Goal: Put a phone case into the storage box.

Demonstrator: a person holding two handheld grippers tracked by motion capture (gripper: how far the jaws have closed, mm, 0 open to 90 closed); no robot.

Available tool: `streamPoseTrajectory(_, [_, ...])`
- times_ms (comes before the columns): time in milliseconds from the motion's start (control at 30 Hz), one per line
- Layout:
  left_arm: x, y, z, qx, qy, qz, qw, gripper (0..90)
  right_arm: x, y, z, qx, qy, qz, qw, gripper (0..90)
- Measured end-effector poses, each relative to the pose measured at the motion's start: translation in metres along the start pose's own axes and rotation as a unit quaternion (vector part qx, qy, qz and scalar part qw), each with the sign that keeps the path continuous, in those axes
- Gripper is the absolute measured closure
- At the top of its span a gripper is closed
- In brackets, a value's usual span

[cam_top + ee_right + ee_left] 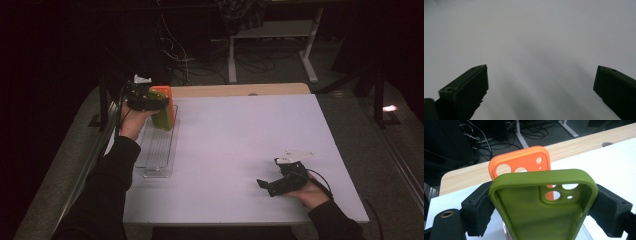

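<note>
A green phone case sits between the black pads of my left gripper, which press on its two long edges. An orange phone case stands upright just behind it. In the high view my left gripper holds the green case over the far end of a clear plastic rack, with the orange case behind. My right gripper rests low near the table's front right, jaws wide apart with nothing between them; in its own view my right gripper shows bare white table.
The white table top has a wooden strip along its far edge. Beyond it on the dark floor stand white desk legs and loose cables. A black stand rises left of the rack.
</note>
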State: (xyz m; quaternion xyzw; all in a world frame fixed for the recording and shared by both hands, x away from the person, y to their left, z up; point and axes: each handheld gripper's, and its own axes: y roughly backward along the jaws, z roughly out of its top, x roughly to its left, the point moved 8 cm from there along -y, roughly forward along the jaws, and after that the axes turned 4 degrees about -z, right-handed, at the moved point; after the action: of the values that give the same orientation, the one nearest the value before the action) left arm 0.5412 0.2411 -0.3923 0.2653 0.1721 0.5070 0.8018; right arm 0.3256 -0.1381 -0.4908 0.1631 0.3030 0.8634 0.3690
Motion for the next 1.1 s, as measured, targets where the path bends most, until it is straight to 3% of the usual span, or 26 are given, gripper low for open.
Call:
streamPoseTrajectory(367, [0.0, -0.011, -0.007, -0.008, 0.006, 0.016, 0.9998, 12.4, 0.0, 0.0, 0.0, 0.0, 0.0, 0.0, 1.0, 0.0])
streamPoseTrajectory(733, [-0.002, -0.018, -0.005, -0.015, 0.011, 0.014, 0.9997, 3.5, 0.001, 0.001, 0.0, -0.003, 0.001, 0.002, 1.0, 0.0])
streamPoseTrajectory(867, [-0.006, -0.011, -0.004, -0.015, -0.005, -0.004, 0.9999, 3.4, 0.001, 0.001, 0.001, -0.003, -0.001, 0.002, 1.0, 0.0])
streamPoseTrajectory(967, [-0.013, -0.003, -0.004, -0.009, -0.014, -0.031, 0.9994, 2.9, 0.001, 0.001, 0.0, -0.002, -0.001, 0.002, 1.0, 0.0])
streamPoseTrajectory(1100, [-0.025, 0.013, -0.006, 0.002, -0.038, -0.076, 0.9964, 0.7, 0.001, 0.001, 0.001, -0.003, 0.002, 0.002, 1.0, 0.0])
